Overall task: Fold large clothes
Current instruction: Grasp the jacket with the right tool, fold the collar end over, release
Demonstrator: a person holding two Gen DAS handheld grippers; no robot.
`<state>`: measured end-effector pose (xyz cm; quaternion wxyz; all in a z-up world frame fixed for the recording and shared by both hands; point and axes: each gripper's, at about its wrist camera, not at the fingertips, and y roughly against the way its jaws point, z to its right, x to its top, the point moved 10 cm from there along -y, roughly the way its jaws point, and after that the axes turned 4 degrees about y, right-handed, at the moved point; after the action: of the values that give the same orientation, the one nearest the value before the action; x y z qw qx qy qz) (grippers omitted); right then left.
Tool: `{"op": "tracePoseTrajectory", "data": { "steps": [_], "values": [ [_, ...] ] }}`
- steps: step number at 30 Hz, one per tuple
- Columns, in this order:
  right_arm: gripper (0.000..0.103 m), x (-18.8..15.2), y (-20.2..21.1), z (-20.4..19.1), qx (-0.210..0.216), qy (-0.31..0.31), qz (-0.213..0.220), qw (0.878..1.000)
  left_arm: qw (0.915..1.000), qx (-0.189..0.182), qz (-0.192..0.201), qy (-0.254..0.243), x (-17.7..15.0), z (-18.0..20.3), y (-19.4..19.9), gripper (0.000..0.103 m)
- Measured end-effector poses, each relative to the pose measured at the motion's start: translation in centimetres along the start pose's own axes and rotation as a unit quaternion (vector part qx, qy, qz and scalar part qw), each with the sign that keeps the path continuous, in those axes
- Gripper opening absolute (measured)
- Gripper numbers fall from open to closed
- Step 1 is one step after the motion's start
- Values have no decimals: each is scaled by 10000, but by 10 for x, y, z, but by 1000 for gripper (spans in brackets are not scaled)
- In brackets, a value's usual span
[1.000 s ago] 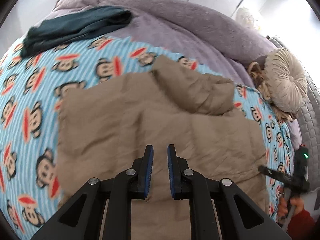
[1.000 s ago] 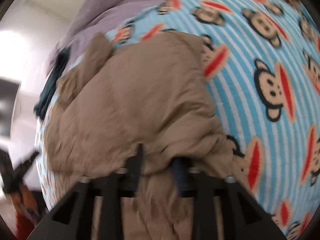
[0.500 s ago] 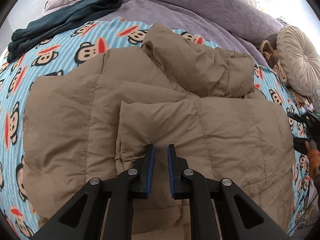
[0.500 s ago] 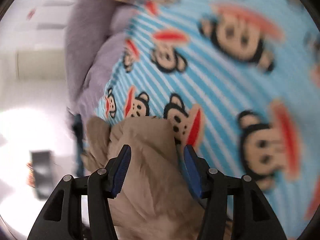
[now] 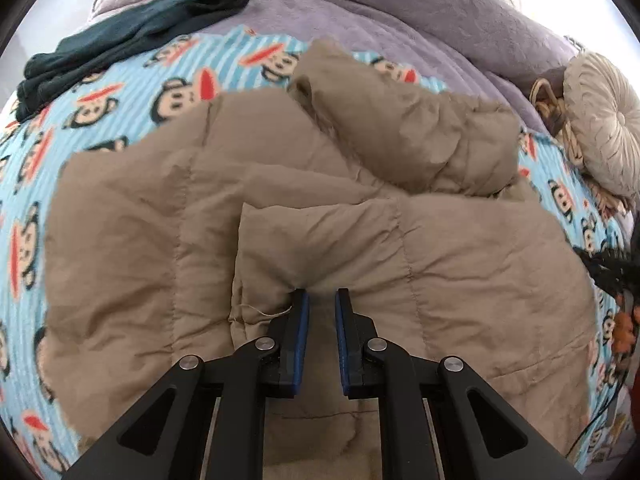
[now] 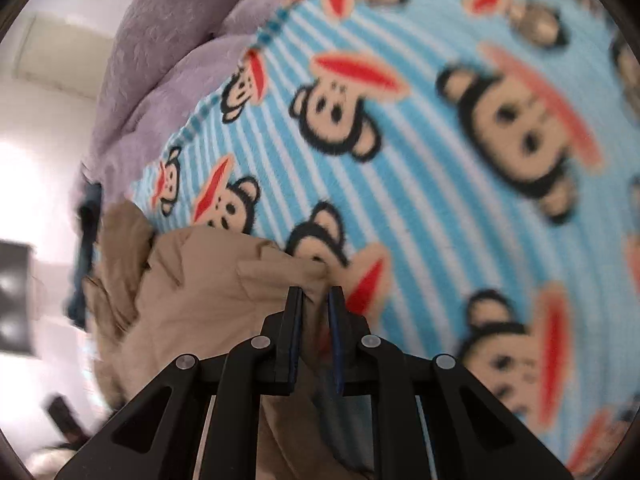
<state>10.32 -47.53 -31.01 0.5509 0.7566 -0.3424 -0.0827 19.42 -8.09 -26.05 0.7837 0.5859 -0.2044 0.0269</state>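
A tan quilted puffer jacket (image 5: 320, 208) lies spread on the bed, its sleeve folded across the body and its hood (image 5: 400, 132) bunched at the far side. My left gripper (image 5: 320, 300) is shut on the jacket's near fold, with fabric pinched between the blue pads. In the right wrist view my right gripper (image 6: 316, 300) is closed down on the jacket's edge (image 6: 208, 292) at its right corner. The right gripper also shows at the right rim of the left wrist view (image 5: 612, 268).
The jacket rests on a blue striped monkey-print blanket (image 5: 120, 92) (image 6: 440, 160). A dark teal garment (image 5: 132, 28) lies far left. A purple duvet (image 5: 400, 12) runs along the back. A round cream cushion (image 5: 604, 120) sits far right.
My left gripper moved in low over the jacket and stays shut on its fold. My right gripper opened half a second ago, then closed on the jacket's edge.
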Motion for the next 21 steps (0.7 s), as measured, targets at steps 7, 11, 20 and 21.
{"op": "tracePoseTrajectory", "data": {
  "steps": [7,11,20,21],
  "values": [
    [14,-52,70,-40,53,1071,417,9934,9997,-139,200,-24,-5,-7,34,15],
    [14,-92,55,-61,-48,1471,156,9890,9991,305,9,-306,-22,-19,9,15],
    [10,-103,-4,-41,-431,1342,-196,9898,9993,323,136,-155,-15,-21,-15,15],
    [10,-103,-5,-41,-465,1338,-202,9897,9990,368,155,-196,-16,-20,-14,15]
  ]
}}
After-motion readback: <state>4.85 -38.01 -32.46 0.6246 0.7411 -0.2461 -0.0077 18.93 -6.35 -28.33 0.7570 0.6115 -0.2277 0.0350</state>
